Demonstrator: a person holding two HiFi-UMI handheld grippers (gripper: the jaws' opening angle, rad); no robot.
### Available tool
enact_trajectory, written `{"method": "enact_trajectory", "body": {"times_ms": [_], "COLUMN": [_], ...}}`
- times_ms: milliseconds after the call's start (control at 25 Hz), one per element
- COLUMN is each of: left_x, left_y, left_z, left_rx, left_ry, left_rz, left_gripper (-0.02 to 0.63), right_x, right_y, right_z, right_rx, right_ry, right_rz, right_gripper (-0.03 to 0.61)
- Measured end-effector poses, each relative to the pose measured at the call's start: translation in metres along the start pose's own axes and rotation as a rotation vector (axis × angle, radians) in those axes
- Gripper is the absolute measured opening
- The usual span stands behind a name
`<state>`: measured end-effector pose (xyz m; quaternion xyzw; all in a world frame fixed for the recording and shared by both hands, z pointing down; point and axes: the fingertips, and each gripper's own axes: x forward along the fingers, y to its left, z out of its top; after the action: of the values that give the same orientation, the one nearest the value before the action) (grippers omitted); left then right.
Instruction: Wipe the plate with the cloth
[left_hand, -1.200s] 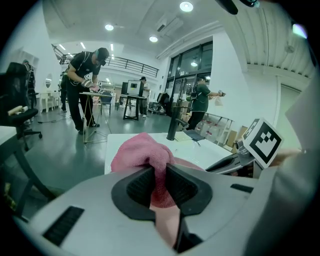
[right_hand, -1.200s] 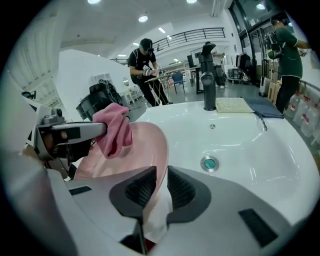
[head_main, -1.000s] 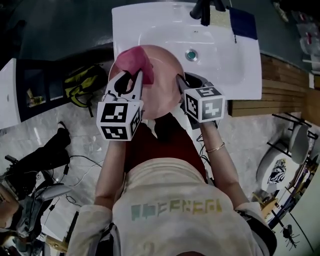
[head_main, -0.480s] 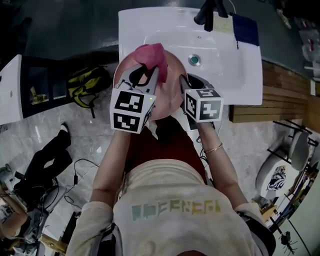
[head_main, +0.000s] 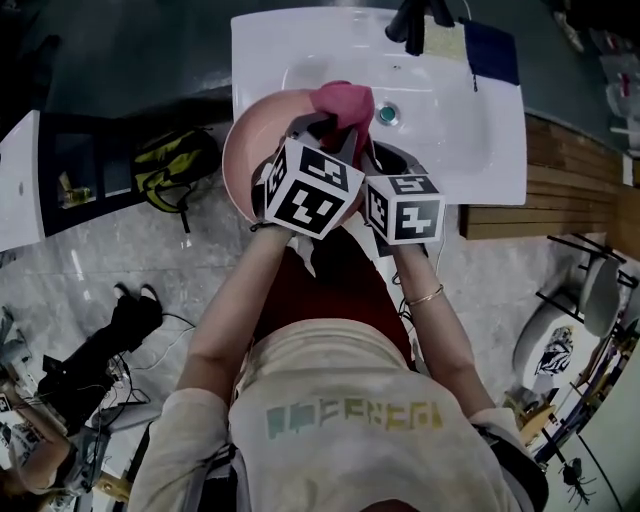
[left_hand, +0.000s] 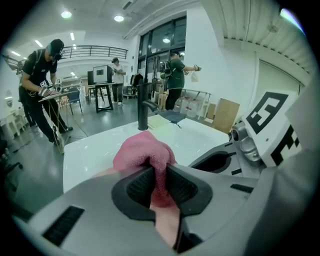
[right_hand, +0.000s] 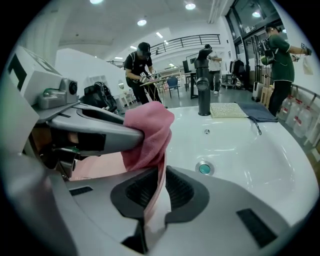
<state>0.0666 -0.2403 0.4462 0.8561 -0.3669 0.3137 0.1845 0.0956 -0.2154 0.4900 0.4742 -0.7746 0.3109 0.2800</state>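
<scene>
A pale pink plate (head_main: 247, 150) is held over the near left corner of the white sink (head_main: 460, 110). My right gripper (head_main: 366, 152) is shut on the plate's right rim, which runs as a thin pink edge (right_hand: 156, 197) between its jaws. My left gripper (head_main: 336, 124) is shut on a bunched pink cloth (head_main: 345, 100), pressed at the plate's far right edge, just above the right gripper's jaws. In the left gripper view the cloth (left_hand: 145, 152) bulges out between the pads. In the right gripper view the cloth (right_hand: 148, 132) hangs from a left finger (right_hand: 95, 131) over the plate (right_hand: 97, 167).
The sink's drain (head_main: 386, 115) lies just right of the cloth. A black faucet (head_main: 412, 22) stands at the back, with a pale pad (head_main: 440, 40) and a dark blue cloth (head_main: 488, 50) beside it. A yellow-black bag (head_main: 165, 165) and cables lie on the floor at left.
My left gripper has swept the cloth from the plate's far left across to its right edge. The right gripper has stayed on the rim.
</scene>
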Motion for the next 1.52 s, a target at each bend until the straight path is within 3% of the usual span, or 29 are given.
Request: {"method": "enact_trajectory", "body": {"times_ms": [200, 400, 1520], "left_x": [0.012, 0.006, -0.071], "left_y": [0.016, 0.02, 0.101], "left_z": [-0.015, -0.026, -0.078], "left_rx": [0.05, 0.047, -0.006], "left_ry": [0.093, 0.144, 0.212], "left_rz": [0.036, 0.074, 0.289], "left_gripper": [0.067, 0.067, 0.067], "right_x": [0.006, 0.0, -0.004], "right_y": [0.0, 0.0, 0.002], "right_z": [0.005, 0.0, -0.001], "right_rx": [-0.008, -0.018, -0.05], "right_ry": [-0.002, -0.006, 0.016], "right_rz": [-0.005, -0.001, -0.032], "right_gripper": [0.072, 0.074, 0.074]}}
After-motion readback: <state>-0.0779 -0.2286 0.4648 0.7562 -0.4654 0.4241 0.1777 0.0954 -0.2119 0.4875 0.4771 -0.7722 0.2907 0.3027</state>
